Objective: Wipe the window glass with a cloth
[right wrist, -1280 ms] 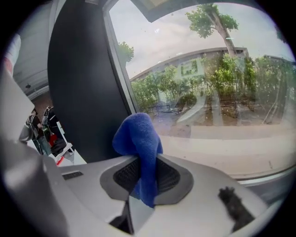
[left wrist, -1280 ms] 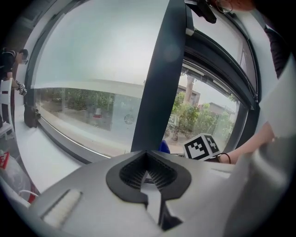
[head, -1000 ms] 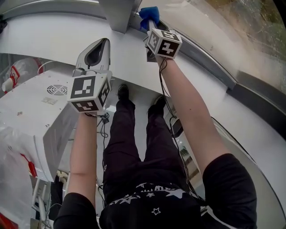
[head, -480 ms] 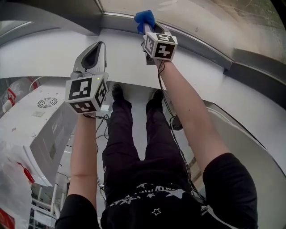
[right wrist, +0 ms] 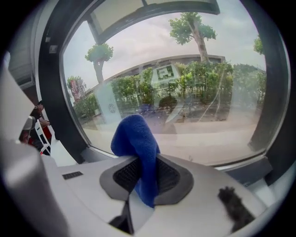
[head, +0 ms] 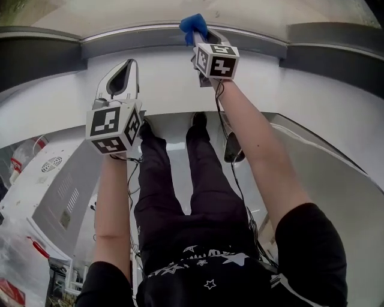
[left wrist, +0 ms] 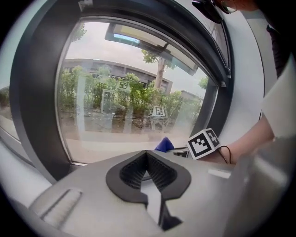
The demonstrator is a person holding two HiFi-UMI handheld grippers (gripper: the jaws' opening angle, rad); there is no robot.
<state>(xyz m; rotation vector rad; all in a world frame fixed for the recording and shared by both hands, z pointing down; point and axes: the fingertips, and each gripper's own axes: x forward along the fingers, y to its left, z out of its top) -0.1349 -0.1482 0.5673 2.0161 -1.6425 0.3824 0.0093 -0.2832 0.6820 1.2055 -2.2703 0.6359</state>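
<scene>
The window glass (head: 180,11) runs along the top of the head view and fills both gripper views (left wrist: 120,92) (right wrist: 185,83). A blue cloth (head: 193,25) is pinched in my right gripper (head: 198,37) and sticks out toward the bottom edge of the pane. In the right gripper view the cloth (right wrist: 136,139) stands up between the jaws, close to the glass; I cannot tell if it touches. My left gripper (head: 123,75) is held lower left over the white sill, shut with nothing in it (left wrist: 147,155). Its view also shows the cloth (left wrist: 165,145) to the right.
A dark window frame (head: 36,60) and a white sill (head: 168,84) curve below the glass. A white machine with a vent (head: 51,180) stands at the lower left. Cables hang beside the person's legs (head: 180,180). A person (right wrist: 37,122) stands far left.
The head view has tilted up toward the window, so the white machine slid to the lower left. Both grippers kept their pose; the cloth now sits at the glass's lower edge.
</scene>
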